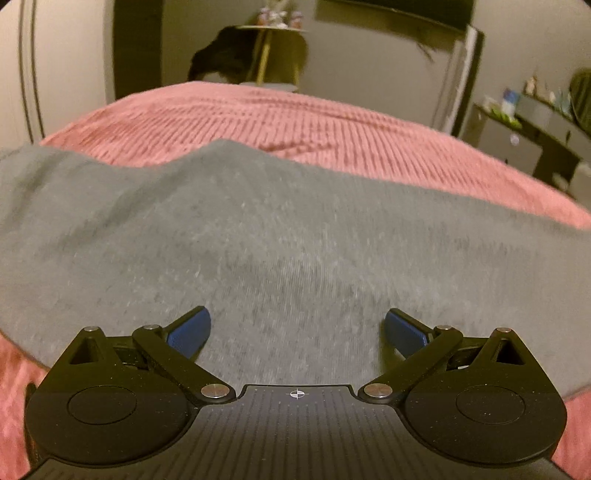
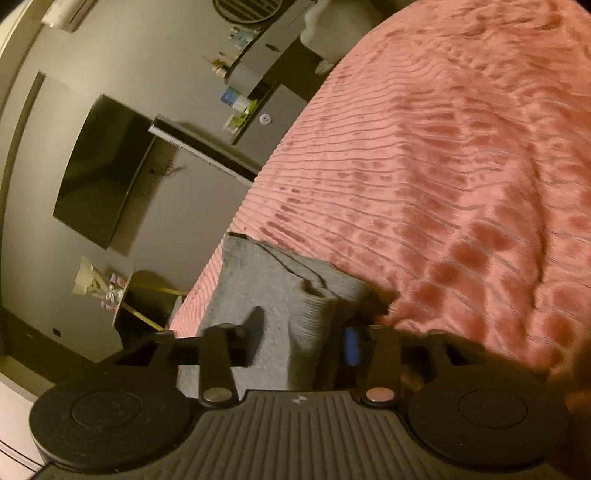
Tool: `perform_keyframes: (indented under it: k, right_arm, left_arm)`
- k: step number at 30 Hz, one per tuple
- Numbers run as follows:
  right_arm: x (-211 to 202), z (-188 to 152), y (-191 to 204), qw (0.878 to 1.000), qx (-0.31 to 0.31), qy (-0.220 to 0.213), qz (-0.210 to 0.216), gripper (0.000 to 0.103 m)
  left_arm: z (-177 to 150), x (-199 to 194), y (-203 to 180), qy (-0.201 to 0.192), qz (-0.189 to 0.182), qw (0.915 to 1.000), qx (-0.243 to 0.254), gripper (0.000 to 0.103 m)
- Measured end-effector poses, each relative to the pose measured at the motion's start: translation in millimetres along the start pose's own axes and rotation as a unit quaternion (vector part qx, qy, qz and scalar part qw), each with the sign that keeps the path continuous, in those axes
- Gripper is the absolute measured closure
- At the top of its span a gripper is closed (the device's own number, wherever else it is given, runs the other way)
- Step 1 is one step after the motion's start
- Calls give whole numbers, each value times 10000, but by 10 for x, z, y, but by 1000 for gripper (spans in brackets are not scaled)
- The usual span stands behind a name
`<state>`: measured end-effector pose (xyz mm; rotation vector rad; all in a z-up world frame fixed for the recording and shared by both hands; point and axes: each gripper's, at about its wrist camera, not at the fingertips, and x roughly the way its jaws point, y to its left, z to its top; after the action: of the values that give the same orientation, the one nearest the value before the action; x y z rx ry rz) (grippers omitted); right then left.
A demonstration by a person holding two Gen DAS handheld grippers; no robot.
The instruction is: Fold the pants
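Left tongs (image 1: 297,325) are held spread above the grey pants (image 1: 258,240), gripping nothing. Right tongs (image 2: 303,341) are clenched on a ribbed pants fold over the pink bedspread (image 2: 461,166).

The left wrist camera sits low and level, close over the grey pants (image 1: 258,240), looking across the pink ribbed bedspread (image 1: 295,114) toward the far wall and a small round side table (image 1: 271,29). The right wrist camera is rolled sideways, close to the pants (image 2: 258,291), facing along the bedspread (image 2: 443,166) toward the wall-mounted TV (image 2: 99,170). Both views share pants, bedspread, side table (image 2: 125,299) and the TV wall.
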<state>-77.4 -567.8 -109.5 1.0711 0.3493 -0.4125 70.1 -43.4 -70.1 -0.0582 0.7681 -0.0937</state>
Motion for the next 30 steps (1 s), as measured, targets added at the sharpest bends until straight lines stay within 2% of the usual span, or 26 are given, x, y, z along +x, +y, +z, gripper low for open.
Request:
perform_keyframes:
  k: [1, 2, 3, 5, 7, 9, 11, 14, 18, 20, 22, 24, 26, 27, 28, 29, 30]
  right_arm:
    - [40, 6, 6, 10000, 0, 27, -64, 56]
    - [47, 7, 3, 9999, 34, 41, -116, 70]
    - [60, 15, 18, 9998, 49, 48, -179, 90]
    - [49, 43, 133, 9995, -91, 3, -309, 91]
    - [-15, 32, 376, 9980, -481, -158, -378, 91]
    - [-99, -29, 769, 9919, -1163, -354, -360, 91]
    - [-173, -156, 1224, 9803, -1912, -482, -131, 91]
    - [-227, -518, 1956, 9481, -3135, -330, 416, 91]
    - [-173, -1366, 2651, 8837, -4533, 421, 1086, 91]
    - [-89, -1850, 2762, 8524, -4994, 878, 1279, 91]
    - [36, -2321, 2757, 8291, -5246, 1429, 1300, 90]
    - [195, -2769, 2678, 8034, -5471, 2035, 1178, 90]
    - [347, -3073, 2624, 7767, -5731, 2472, 845, 85]
    - [332, -3130, 2649, 7722, -5815, 2445, 763, 82]
    - [310, -3073, 2678, 7862, -5619, 2427, 857, 77]
    - [290, -2977, 2684, 8052, -5264, 2528, 1033, 66]
    - [264, -2860, 2669, 8250, -4842, 2648, 1216, 63]
  left_arm:
    - [-5, 16, 1, 15, 1, 10000, 80, 0]
    - [-8, 19, -1, 18, 10, 9999, 109, 0]
    - [-7, 22, 11, 0, 8, 10000, 90, 0]
    - [-5, 9, 34, -22, -52, 10000, 2, 0]
    - [-3, -10, 46, -40, -87, 9999, -78, 0]
    - [24, -18, 88, -62, -146, 9997, -176, 0]
    - [42, -37, 126, -102, -207, 9993, -300, 0]
    - [72, -100, 227, -205, -312, 9975, -599, 0]
    - [111, -197, 405, -385, -457, 9929, -1029, 0]
    - [120, -230, 482, -461, -530, 9905, -1181, 0]
    - [121, -249, 537, -506, -615, 9883, -1303, 0]
    - [112, -244, 576, -490, -718, 9864, -1392, 0]
    - [105, -225, 590, -451, -785, 9856, -1426, 0]
    - [100, -218, 584, -432, -838, 9852, -1434, 0]
    - [97, -212, 584, -423, -901, 9845, -1443, 0]
    - [103, -204, 580, -416, -997, 9837, -1440, 0]
    - [103, -202, 569, -416, -1082, 9830, -1423, 0]
